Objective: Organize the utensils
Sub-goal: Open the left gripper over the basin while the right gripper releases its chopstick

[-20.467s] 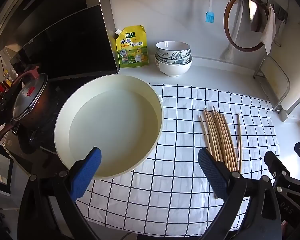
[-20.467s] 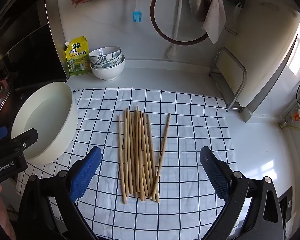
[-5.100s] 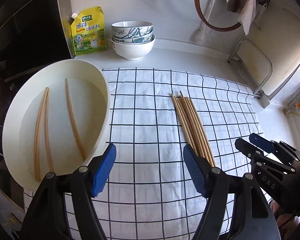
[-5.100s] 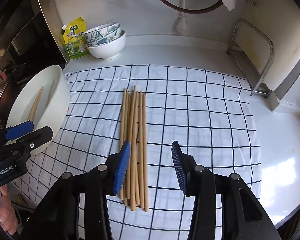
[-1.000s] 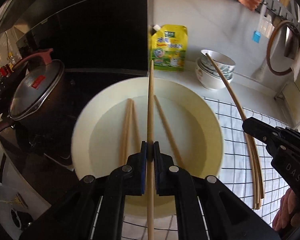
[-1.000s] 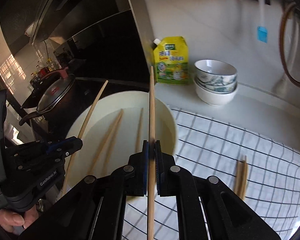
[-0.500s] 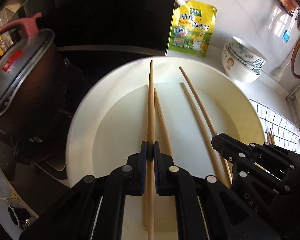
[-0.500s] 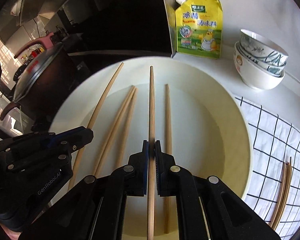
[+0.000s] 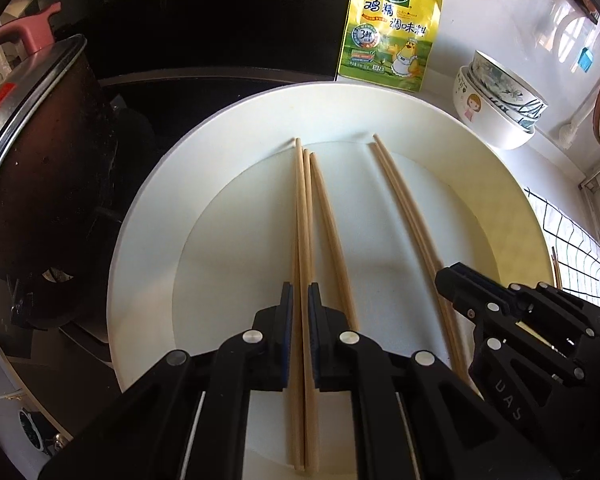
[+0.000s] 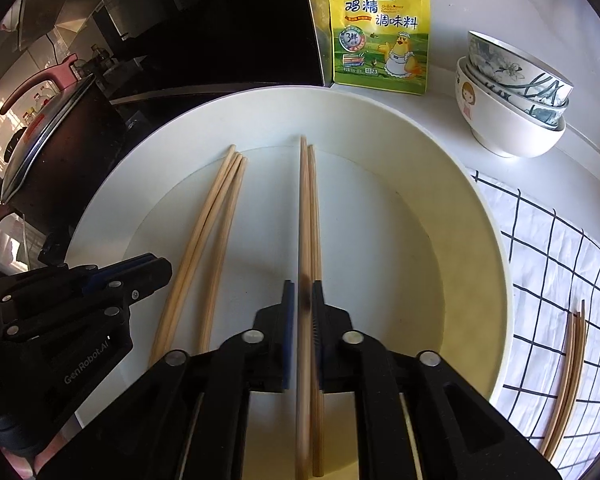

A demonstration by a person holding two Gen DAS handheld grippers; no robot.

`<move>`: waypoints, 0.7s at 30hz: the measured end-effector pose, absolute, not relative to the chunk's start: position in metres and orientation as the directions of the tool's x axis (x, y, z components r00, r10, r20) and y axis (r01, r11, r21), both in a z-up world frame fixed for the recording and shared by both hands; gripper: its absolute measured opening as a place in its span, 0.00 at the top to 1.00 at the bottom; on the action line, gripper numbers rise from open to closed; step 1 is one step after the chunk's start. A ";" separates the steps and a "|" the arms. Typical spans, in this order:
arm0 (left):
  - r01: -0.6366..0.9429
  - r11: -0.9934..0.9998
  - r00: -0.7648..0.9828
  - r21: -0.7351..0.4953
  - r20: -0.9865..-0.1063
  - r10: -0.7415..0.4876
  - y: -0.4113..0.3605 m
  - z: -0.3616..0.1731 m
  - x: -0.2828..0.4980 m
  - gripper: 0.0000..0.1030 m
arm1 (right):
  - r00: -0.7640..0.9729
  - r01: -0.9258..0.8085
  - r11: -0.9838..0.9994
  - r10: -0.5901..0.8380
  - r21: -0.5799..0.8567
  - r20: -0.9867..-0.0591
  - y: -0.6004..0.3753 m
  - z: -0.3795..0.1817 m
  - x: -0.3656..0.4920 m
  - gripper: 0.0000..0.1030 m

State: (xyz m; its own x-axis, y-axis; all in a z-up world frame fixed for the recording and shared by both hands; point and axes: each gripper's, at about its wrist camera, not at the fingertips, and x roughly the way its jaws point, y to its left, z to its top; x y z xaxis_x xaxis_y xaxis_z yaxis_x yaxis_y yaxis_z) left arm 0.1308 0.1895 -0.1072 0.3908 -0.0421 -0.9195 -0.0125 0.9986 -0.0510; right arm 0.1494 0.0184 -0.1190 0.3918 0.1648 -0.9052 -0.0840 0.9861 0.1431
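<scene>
— Now, on the left wrist view, we are parting the left gripper (image 9: 298,312) a crack, freeing its chopstick (image 9: 302,240) into the basin (image 9: 148,216).

— Likewise on the right: right gripper (image 10: 300,312) is loosening, its blurred chopstick (image 10: 304,240) dropping; a few are waiting on the cloth (image 10: 548,248).

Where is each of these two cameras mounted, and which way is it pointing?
Left wrist view: sits on the left claw, looking steeply down into the white basin; its own black fingers show, opening around a chopstick, with the right claw alongside.
Right wrist view: sits on the right claw, also looking down into the basin; its fingers are opening around a blurred chopstick, with the left claw alongside.
Both share the basin, yellow pouch, stacked bowls and pot.
</scene>
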 end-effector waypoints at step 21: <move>-0.009 0.997 0.474 -0.074 -0.878 -0.061 0.187 -0.070 0.078 0.46 | 0.485 -0.056 0.992 0.127 0.114 -0.865 -0.007 -0.065 0.093 0.78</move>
